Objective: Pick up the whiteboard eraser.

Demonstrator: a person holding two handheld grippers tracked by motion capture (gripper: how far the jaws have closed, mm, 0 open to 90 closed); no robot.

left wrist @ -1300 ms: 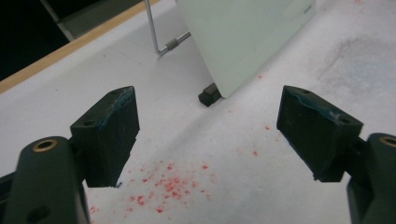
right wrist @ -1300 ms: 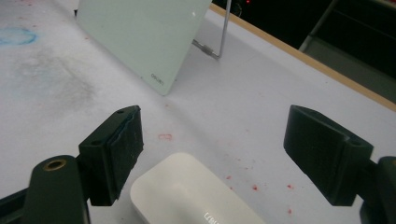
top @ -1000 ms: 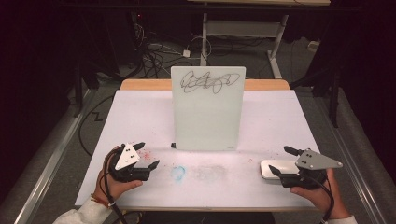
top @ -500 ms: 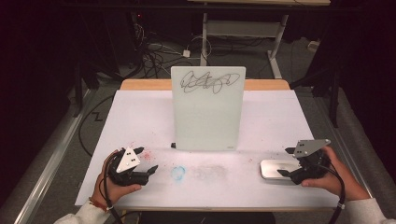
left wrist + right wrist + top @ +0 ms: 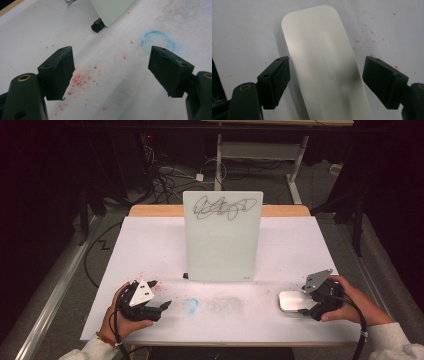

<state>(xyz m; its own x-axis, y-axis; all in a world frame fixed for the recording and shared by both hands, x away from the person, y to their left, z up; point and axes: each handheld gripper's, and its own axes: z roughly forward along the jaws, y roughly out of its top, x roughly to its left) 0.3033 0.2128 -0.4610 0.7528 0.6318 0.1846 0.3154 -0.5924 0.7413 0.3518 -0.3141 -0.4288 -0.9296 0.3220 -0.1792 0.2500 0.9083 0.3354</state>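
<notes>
The right claw (image 5: pixel 306 309) sits at the near right of the counter (image 5: pixel 150 245), jaws spread wide and holding nothing. In the right gripper view the right claw (image 5: pixel 325 82) straddles the eraser (image 5: pixel 324 62), a flat white pad with rounded corners that lies on the counter; one jaw stands on each long side of it, the left-hand jaw just beside its edge and the right-hand jaw clear of it. No contact can be confirmed. In the high view the eraser (image 5: pixel 291 300) lies flat just in front of the right hand (image 5: pixel 350 300), well apart from the board (image 5: pixel 222 245). The board stands upright at the counter's middle, with a black scribble (image 5: pixel 222 208) across its top. The left claw (image 5: pixel 159 295) is at the near left, jaws wide and empty, raised above the surface, held by the left hand (image 5: pixel 122 317). The left gripper view shows the left claw (image 5: pixel 111 72) over red specks (image 5: pixel 82 78), with a blue ring stain (image 5: pixel 158 41) beyond its right-hand jaw and the board's black foot (image 5: pixel 97 25) farther off.
</notes>
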